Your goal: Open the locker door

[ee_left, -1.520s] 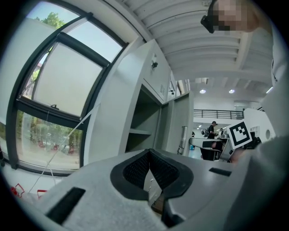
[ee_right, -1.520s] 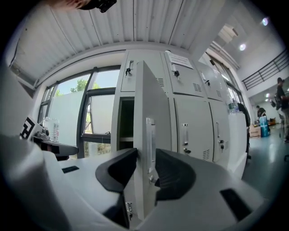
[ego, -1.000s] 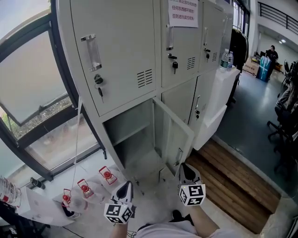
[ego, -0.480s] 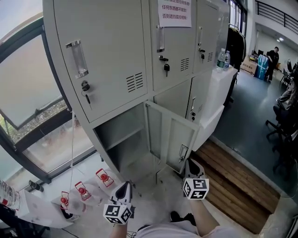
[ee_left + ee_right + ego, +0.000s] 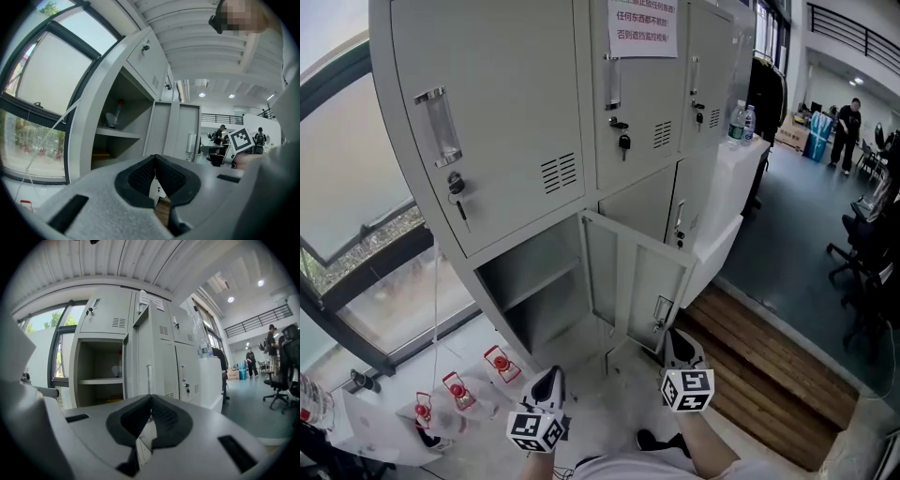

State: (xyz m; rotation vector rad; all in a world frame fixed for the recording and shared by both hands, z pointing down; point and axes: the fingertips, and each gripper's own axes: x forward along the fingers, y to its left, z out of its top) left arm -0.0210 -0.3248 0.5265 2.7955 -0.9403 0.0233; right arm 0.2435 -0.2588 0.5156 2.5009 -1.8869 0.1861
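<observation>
Standing before the locker door (image 5: 636, 281), which is wide open.
My left gripper (image 5: 549, 382) and right gripper (image 5: 675, 345) hang low over the floor (image 5: 609, 398), each with its fingers clenched together on nothing. The door belongs to the lower compartment of the grey locker (image 5: 516, 112). Its handle (image 5: 661, 309) sits just above my right gripper, and a shelf (image 5: 534, 281) shows inside.

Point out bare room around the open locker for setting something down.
Free: the front of the shelf inside the open locker, and the floor just before the open door. Crowded: the floor left of the locker, with red-topped items.
</observation>
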